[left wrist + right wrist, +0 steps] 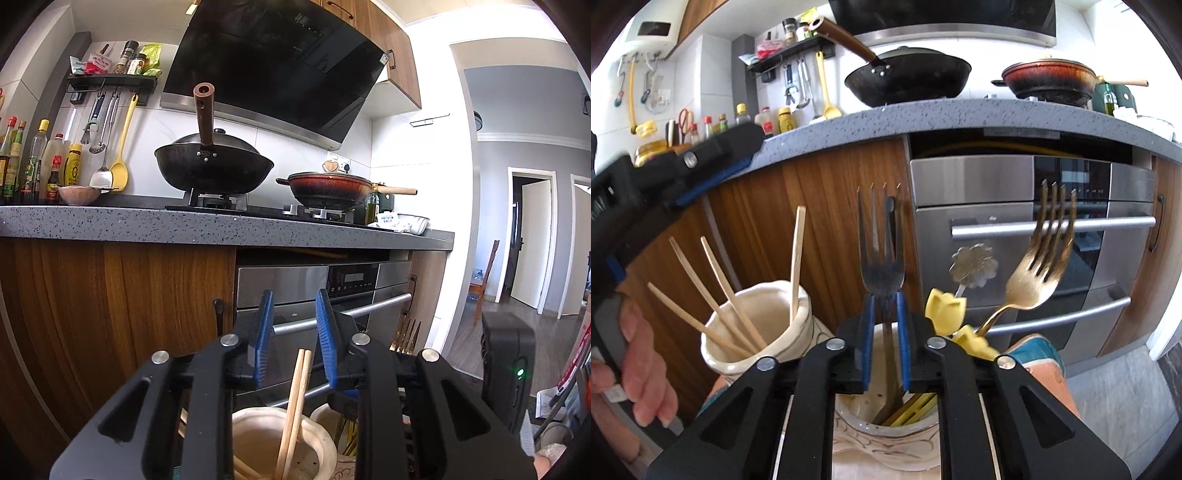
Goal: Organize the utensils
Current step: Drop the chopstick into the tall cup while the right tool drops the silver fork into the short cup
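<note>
right gripper pinches dark fork, frame centre, over second jar to sort | left gripper gapes, empty, above chopstick jar

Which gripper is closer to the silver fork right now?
Right. The right gripper has its blue pads around the silver fork over the fork jar. The left gripper hangs open above the chopstick jar.

The left gripper hangs with its jaws spread apart, nothing between them, while the right gripper has its jaws drawn close (clamping a fork's handle).
</note>
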A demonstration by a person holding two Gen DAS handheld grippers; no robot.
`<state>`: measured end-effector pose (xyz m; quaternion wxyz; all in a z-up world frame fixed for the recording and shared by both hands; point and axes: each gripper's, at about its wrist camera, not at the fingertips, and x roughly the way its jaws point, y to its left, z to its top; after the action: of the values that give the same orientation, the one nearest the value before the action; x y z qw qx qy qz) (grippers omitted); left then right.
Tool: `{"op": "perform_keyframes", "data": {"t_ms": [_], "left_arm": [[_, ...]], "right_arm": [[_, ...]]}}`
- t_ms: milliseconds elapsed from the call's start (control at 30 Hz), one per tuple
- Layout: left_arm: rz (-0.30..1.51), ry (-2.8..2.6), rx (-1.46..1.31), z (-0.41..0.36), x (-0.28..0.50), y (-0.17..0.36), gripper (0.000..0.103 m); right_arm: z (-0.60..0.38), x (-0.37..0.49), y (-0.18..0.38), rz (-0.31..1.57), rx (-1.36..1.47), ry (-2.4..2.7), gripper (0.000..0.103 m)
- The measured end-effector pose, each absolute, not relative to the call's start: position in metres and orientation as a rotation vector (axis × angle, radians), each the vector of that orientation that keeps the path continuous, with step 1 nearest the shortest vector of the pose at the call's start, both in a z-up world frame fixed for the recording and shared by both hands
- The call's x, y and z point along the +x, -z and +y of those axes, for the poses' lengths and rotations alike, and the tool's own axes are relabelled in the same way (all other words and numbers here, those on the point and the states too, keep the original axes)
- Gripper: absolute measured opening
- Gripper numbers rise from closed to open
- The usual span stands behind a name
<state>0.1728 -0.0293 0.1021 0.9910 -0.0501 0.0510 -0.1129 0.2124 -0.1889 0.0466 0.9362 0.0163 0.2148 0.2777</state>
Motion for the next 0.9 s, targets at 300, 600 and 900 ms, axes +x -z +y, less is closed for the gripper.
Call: {"op": "perform_keyframes", "data": {"t_ms": [300, 600, 900], "left_arm": [[0.109, 0.189, -0.11, -0.011, 0.133, -0.113, 0.024], [0.227, 0.156, -0.061, -0.001, 0.065, -0.069, 0.025], [0.349, 0.136, -0.04, -0.013, 0.037, -0.009, 0.042]], "right_arm": [[-0.208, 0.177, -0.054, 0.388, 0.06, -0.536, 0.027], [-0.23, 0.111, -0.037, 0.402, 0.064, -0.528, 0.027], [-0.234, 0.079, -0.013, 0.355, -0.043, -0.42, 0.033]]}}
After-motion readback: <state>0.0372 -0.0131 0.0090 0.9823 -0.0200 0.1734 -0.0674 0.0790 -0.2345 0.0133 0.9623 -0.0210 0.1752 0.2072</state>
